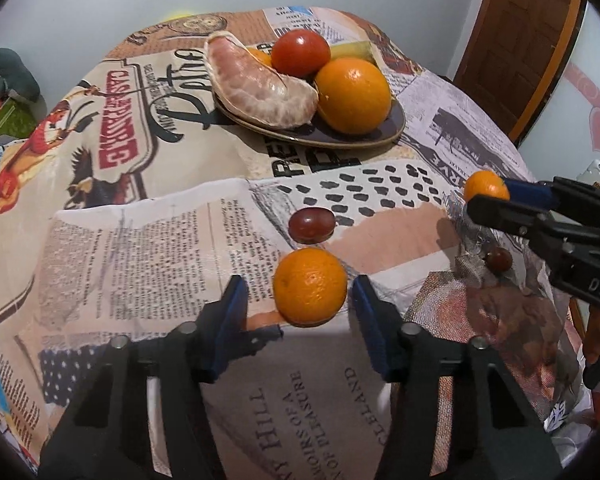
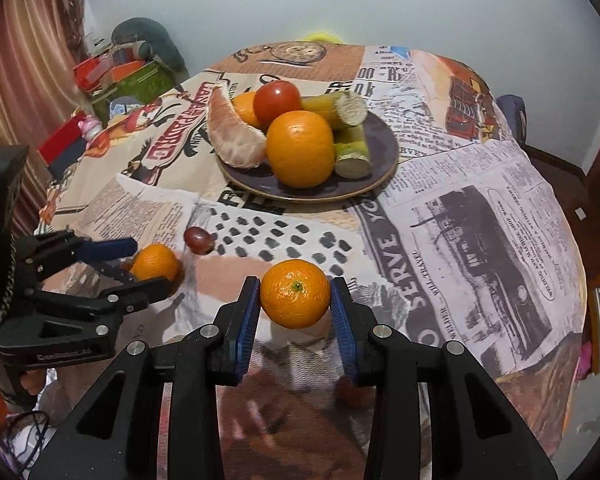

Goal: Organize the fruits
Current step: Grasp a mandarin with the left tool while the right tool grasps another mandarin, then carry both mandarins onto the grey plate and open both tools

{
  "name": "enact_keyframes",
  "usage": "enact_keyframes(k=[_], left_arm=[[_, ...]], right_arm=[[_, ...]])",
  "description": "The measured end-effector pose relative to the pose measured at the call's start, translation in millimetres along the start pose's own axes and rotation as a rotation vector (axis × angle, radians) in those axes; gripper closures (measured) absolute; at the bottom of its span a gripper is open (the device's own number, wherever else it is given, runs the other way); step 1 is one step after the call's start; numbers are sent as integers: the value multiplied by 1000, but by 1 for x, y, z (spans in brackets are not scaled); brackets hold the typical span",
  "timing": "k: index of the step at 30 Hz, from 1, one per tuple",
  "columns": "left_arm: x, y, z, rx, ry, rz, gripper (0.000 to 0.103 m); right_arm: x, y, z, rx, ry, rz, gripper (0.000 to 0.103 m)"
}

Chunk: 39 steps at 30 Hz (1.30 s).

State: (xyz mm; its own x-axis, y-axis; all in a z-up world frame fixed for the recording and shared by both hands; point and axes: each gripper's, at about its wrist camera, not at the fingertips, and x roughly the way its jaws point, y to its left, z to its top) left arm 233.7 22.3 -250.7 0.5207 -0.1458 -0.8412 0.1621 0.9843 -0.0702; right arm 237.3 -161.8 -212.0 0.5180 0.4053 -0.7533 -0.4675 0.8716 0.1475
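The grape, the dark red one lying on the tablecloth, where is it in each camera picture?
Left wrist view: the grape lies near the middle, just above the small orange between the left gripper's fingers.
Right wrist view: the grape is left of centre, up and right of the left gripper.
Shared landmark: the black-dash patch beside the grape, below the plate.

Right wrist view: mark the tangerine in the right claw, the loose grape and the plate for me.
tangerine (image 2: 295, 293), right wrist view, middle of its peel just below the stem.
grape (image 2: 198, 240), right wrist view, centre of its dark red skin.
plate (image 2: 384, 140), right wrist view, bare dark surface near the right rim.
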Motion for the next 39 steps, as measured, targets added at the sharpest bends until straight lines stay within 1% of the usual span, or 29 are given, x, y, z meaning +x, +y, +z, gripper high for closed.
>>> enact_keyframes(k=[1, 3, 8, 13, 20, 29, 39], left_arm=[[2, -1, 0, 1, 3, -3, 63], [2, -2, 1, 6, 0, -12, 67], [-1, -5, 3, 10, -9, -12, 67], [-19, 0, 12, 4, -59, 0, 67], [-45, 8, 36, -12, -155, 33, 67], [-62, 13, 68, -20, -242, 49, 67], [-63, 19, 107, -30, -313, 58, 67]], right_arm=[[0, -1, 0, 3, -2, 0, 71], [-1, -4, 1, 9, -5, 3, 70], [-3, -10, 5, 19, -14, -2, 70], [-9, -14, 12, 23, -38, -5, 70], [-20, -16, 29, 25, -90, -9, 70], [-33, -14, 61, 0, -176, -13, 70], [-31, -18, 94, -32, -241, -29, 70]])
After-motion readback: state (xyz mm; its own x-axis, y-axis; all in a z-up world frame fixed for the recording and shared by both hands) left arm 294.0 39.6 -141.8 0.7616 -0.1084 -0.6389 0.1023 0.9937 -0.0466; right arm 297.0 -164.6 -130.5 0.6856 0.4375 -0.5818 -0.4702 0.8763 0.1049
